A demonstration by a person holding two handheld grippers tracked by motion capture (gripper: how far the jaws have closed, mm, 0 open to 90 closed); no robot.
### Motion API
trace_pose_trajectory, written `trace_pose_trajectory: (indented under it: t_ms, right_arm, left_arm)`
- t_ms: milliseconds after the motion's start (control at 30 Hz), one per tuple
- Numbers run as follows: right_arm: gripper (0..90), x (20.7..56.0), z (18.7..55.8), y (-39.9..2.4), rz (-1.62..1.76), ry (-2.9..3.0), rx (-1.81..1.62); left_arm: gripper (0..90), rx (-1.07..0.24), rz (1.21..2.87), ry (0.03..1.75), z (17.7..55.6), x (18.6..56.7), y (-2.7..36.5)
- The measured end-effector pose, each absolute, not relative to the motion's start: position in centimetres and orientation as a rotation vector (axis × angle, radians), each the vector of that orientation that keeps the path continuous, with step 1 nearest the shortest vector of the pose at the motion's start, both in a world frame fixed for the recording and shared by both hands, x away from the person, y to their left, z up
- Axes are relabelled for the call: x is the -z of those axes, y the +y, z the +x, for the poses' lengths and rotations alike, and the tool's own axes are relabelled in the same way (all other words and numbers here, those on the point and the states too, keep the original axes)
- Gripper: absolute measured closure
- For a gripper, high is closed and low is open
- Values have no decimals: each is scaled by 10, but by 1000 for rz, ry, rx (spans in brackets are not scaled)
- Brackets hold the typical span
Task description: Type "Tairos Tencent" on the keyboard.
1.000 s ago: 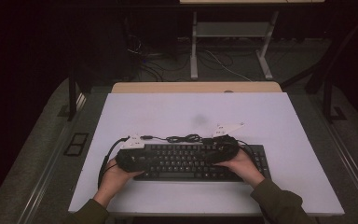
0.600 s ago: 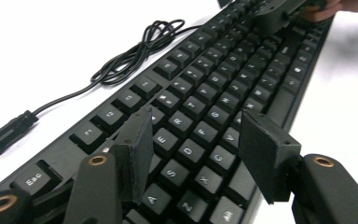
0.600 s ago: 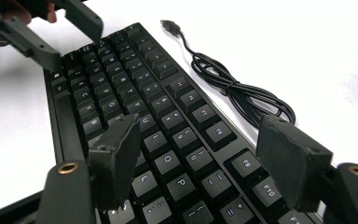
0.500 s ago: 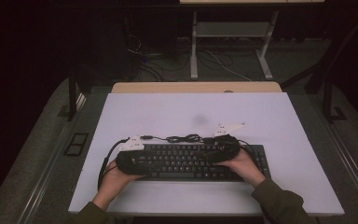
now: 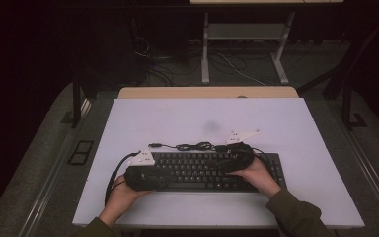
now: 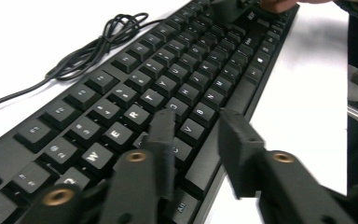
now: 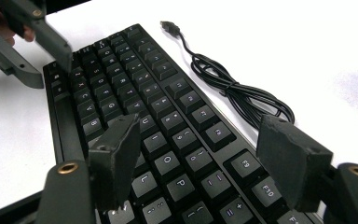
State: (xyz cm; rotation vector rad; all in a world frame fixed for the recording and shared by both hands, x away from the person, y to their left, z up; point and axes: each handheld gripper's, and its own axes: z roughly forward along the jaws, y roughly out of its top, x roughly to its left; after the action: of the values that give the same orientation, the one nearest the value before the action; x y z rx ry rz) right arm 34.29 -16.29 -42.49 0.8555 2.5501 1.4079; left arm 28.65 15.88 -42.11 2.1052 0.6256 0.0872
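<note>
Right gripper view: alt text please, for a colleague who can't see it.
The open right gripper hovers over a black keyboard on a white table. A bundled cable lies beside it; the left gripper is at the far end.

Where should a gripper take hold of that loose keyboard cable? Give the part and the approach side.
Grip the coiled bundle of the cable, coming from above with the jaws astride it. There the strands lie gathered in a raised clump behind the keyboard, on bare table. The single strand to the plug lies flat and thin, likely harder to pinch.
</note>
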Motion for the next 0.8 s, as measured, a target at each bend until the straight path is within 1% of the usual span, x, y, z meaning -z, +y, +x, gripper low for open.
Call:
trace_pose_trajectory:
  t_ms: [67, 167, 267, 533, 800]
  right_arm:
    - [298, 425, 343, -163, 856, 2549, -1408]
    - [298, 425, 343, -163, 854, 2549, -1409]
    - [298, 425, 343, -163, 856, 2550, -1409]
    - [296, 425, 343, -162, 856, 2549, -1408]
    - [296, 425, 343, -162, 854, 2548, -1408]
  left_arm:
    - [772, -77, 2114, 618, 286, 422, 158]
    - [846, -63, 2135, 601, 286, 423, 156]
    - [890, -46, 2159, 586, 286, 425, 154]
    - [893, -18, 2200, 566, 286, 431, 147]
    - [893, -23, 2220, 560, 286, 434, 142]
